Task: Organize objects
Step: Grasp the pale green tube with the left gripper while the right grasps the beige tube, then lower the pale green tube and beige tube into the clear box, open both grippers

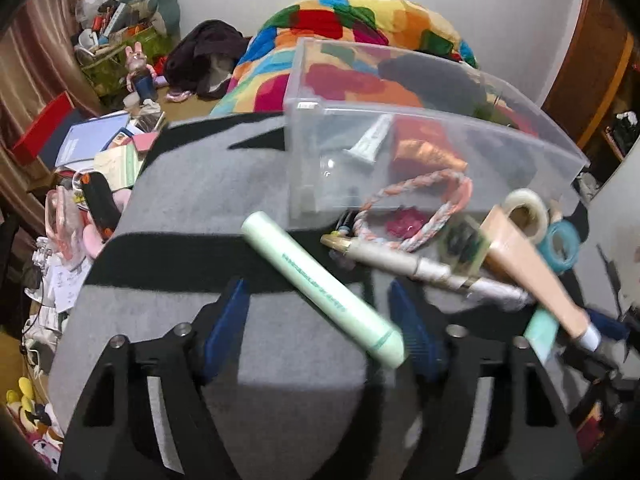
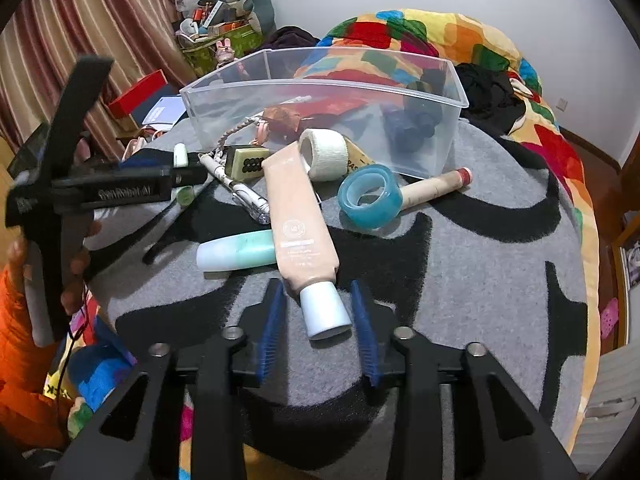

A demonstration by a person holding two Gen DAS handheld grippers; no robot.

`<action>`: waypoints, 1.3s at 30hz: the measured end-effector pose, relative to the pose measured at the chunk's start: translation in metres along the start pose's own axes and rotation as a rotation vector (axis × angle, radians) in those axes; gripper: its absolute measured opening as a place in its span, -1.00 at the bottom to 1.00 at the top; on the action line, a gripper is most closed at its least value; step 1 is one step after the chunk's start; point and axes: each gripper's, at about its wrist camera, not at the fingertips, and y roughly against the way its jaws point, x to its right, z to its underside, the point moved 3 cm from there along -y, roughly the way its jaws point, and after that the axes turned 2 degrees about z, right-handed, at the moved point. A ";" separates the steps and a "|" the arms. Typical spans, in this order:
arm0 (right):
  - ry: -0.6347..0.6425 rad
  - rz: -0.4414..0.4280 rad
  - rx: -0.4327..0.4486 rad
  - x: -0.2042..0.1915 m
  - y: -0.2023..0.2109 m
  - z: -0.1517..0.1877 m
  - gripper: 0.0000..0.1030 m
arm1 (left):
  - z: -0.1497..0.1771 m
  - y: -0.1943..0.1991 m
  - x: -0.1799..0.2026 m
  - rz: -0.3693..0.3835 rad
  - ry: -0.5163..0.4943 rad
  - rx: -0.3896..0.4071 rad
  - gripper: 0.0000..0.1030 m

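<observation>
**Two tubes between my spread fingers, bin behind the pile**

Left gripper (image 1: 320, 320): fingers apart, blue pads on either side of a pale green tube (image 1: 324, 288). Tube lies diagonally on the grey-and-black mat (image 1: 192, 184), capped end nearest me, dark green lettering along its side, too blurred to read. It crosses the gap between the pads; I cannot tell whether either pad touches it.

Right gripper (image 2: 320, 320): fingers apart, flanking the white cap of a peach squeeze tube (image 2: 298, 220). Narrow gaps show on both sides of the cap, so nothing is clamped. The tube body runs away from me toward the bin, its far end resting on the white tape roll (image 2: 324, 154). A round emblem and small print on it, unreadable.

Clear plastic bin (image 2: 320, 92) stands on the mat behind the clutter. Through its wall I make out something orange-brown, a small white tube and dark bundled items; the shapes are blurred by the plastic.

Heaped just in front of the bin: blue tape roll (image 2: 370, 196), a braided cord (image 1: 416, 216), a white pen (image 2: 236, 190), a cardboard-coloured stick (image 2: 436, 188) partly hidden behind the blue roll, a mint bottle (image 2: 236, 254) tucked under the peach tube.

From the right wrist view my left gripper shows at the frame's left edge, partly cut off.
</observation>
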 end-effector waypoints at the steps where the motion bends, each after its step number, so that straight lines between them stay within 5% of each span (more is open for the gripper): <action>1: -0.003 0.004 0.004 0.001 -0.001 -0.001 -0.14 | 0.003 0.003 -0.001 -0.008 -0.004 0.005 0.17; 5: 0.000 0.004 0.017 -0.001 -0.003 -0.001 -0.17 | 0.015 0.014 -0.009 -0.005 -0.016 0.019 -0.23; 7: 0.006 0.004 0.023 -0.002 -0.002 0.001 -0.38 | 0.021 0.020 -0.011 -0.002 -0.025 0.027 -0.46; 12: 0.007 -0.018 0.039 -0.006 0.002 0.005 -0.52 | 0.040 0.036 -0.015 0.020 -0.065 0.048 -0.71; 19: 0.038 -0.026 0.067 -0.016 0.014 0.011 -0.62 | 0.052 0.048 -0.010 0.036 -0.140 0.042 -0.71; 24: 0.019 -0.029 0.094 -0.015 0.024 0.007 -0.62 | 0.043 0.039 -0.012 0.029 -0.125 0.043 -0.60; 39: 0.044 -0.043 0.237 -0.025 0.066 -0.023 -0.62 | 0.030 0.053 -0.014 0.059 -0.068 0.118 -0.72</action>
